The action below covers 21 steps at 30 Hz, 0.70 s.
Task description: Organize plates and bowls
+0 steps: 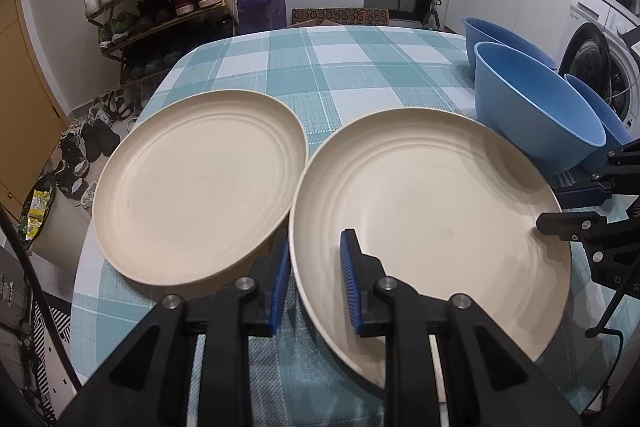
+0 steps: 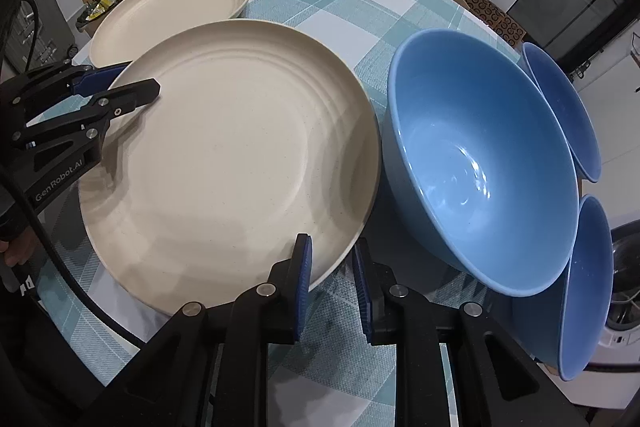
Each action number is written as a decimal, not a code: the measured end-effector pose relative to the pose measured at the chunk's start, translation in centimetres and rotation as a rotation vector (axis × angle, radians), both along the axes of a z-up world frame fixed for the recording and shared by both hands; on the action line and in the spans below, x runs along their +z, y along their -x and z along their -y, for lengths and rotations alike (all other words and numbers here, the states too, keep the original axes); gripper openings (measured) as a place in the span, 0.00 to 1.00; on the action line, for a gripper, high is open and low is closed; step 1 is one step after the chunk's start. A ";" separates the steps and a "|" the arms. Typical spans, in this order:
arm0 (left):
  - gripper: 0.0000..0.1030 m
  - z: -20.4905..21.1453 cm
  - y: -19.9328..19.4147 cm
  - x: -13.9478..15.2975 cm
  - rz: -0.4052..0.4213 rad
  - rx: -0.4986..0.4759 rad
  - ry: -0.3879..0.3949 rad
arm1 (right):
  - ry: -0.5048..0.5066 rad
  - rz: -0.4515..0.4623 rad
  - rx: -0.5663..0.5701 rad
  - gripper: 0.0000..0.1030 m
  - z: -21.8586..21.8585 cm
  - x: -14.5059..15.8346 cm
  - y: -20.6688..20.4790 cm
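I am holding the left gripper (image 1: 316,281) closed on the near-left rim of the nearer round cream plate (image 1: 432,223), one blue-padded finger above the rim and one below it, as the right wrist view also shows (image 2: 138,83). I am keeping the right gripper (image 2: 332,285) astride that plate's opposite edge, its jaws nearly together around the rim; I cannot tell whether the pads are actually pressing on it. The plate is sitting over the teal-and-white checked tablecloth (image 1: 320,63), and I cannot tell whether it is lifted. A second round cream plate (image 1: 200,183) is lying flat just beside it on the left. Three blue bowls are crowding the right side of the table: a large light-blue bowl (image 2: 480,163) tilting just beside the gripped plate, and two darker blue bowls (image 2: 560,107) (image 2: 576,287) leaning behind it.
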State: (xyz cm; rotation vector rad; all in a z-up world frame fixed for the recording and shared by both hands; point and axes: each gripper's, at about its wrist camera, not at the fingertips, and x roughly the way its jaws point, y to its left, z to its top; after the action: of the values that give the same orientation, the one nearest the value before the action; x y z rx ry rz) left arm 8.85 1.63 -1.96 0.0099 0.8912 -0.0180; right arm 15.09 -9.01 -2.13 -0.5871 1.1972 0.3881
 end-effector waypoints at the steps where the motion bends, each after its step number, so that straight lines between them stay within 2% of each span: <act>1: 0.21 0.0 0.0 0.0 0.001 0.000 -0.003 | 0.007 0.004 0.001 0.19 -0.1 -0.1 0.0; 13: 0.25 -0.3 0.0 0.4 0.007 -0.009 0.028 | -0.009 0.016 -0.001 0.20 0.3 0.5 0.5; 14: 0.27 -0.4 0.0 0.6 0.008 -0.009 0.034 | -0.016 0.019 0.002 0.21 0.3 0.7 0.6; 15: 0.34 -0.5 0.1 0.7 0.011 -0.007 0.037 | -0.024 0.018 0.006 0.21 0.2 1.0 0.7; 18: 0.42 -1.0 0.4 1.4 0.028 0.003 0.050 | -0.053 0.022 0.018 0.25 0.0 1.8 1.0; 20: 0.50 -1.5 0.7 2.1 0.039 0.011 0.060 | -0.076 0.025 0.027 0.35 -0.3 2.4 1.2; 21: 0.51 -1.7 0.8 2.4 0.049 0.016 0.065 | -0.091 0.029 0.032 0.38 -0.4 2.7 1.3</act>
State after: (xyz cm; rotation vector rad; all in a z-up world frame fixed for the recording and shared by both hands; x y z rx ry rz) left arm 8.08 3.32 0.43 -0.0570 0.8416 -0.0319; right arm 13.78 -8.63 0.60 -0.5319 1.1380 0.4570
